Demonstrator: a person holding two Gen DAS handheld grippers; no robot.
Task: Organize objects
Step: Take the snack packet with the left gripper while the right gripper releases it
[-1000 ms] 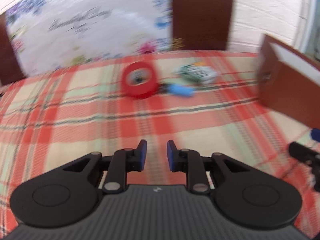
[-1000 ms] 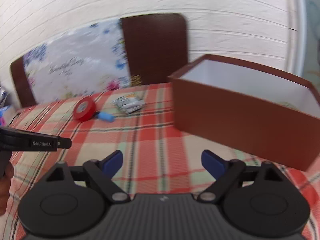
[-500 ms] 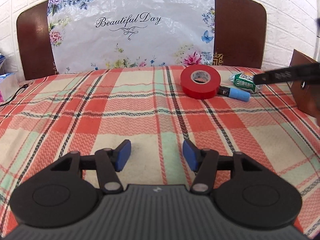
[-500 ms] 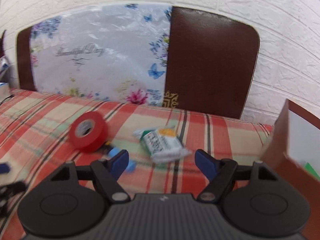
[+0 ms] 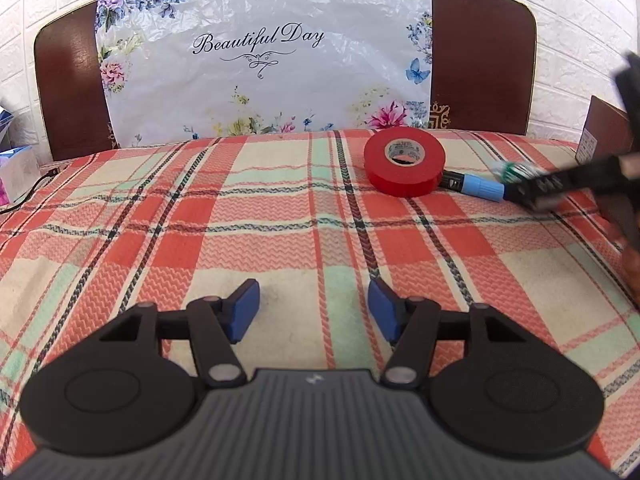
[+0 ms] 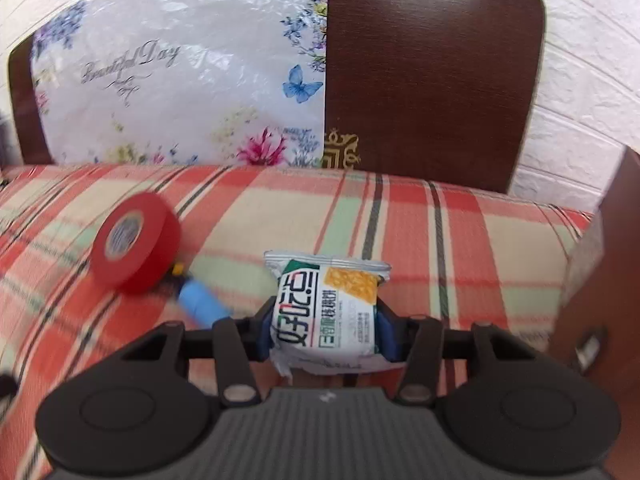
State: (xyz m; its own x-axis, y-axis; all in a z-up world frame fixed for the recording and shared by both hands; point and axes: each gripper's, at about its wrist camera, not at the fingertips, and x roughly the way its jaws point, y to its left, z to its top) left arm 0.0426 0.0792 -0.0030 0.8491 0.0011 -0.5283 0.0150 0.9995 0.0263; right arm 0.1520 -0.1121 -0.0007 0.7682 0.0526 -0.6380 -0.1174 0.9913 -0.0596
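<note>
Snack packet (image 6: 329,312): sits between the blue pads of the right gripper (image 6: 326,334), its white, green and yellow printed face up, its far end sticking out ahead of the fingers.
Right gripper: jaws have just been closing, and the pads now lie against both sides of the packet (whether it has left the cloth I cannot tell).
Marker (image 6: 200,300): blue cap, just to the left of the right gripper's left finger, lying on the cloth and blurred.
Tape roll (image 6: 134,242): red, further left and ahead of the marker, touching or nearly touching its far end.
Box (image 6: 608,280): brown, at the right gripper's right side; only one wall shows.
Left gripper (image 5: 314,312): jaws have just been opening and stand moderately apart, with nothing between them, over bare cloth.
Plaid cloth (image 5: 260,232): red, cream and green, under everything.
Headboard (image 6: 432,80): dark brown, far ahead, partly covered by a flowered plastic sheet (image 5: 264,60).
</note>
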